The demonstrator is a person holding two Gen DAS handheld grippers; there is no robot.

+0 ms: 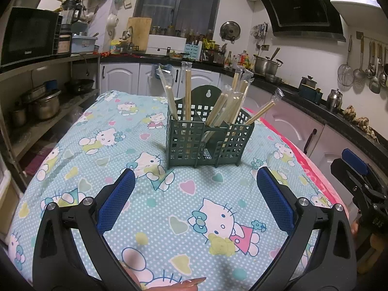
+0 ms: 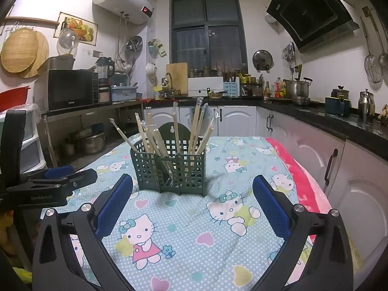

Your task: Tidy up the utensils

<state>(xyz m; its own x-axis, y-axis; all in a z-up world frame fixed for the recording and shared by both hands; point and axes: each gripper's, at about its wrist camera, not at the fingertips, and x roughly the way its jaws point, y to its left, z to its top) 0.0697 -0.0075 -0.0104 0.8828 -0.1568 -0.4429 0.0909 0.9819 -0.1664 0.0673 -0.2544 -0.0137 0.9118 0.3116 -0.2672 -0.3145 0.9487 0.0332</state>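
Left gripper (image 1: 195, 189): hovering low over the table at 6 o'clock, blue pads spread wide, gripping nothing.
Right gripper (image 2: 192, 195): hanging beside it, likewise gaping and empty-handed.
Tablecloth (image 1: 169, 208): a cartoon-cat cotton sheet, lying soft and slightly rumpled, likely giving little footing to anything pushed.
Green caddy (image 1: 209, 135): standing upright at 12 o'clock, just beyond both grippers, mid-table; perforated plastic, probably light and apt to slide or tip.
Chopsticks (image 1: 226, 104): leaning in the caddy's compartments, many sleeved in clear film; thin, stiff, light, and seemingly slippery in the wrapper, so best pinched mid-shaft, above the rim.
Counter (image 1: 310, 92): crowding the far wall with pots and bottles.
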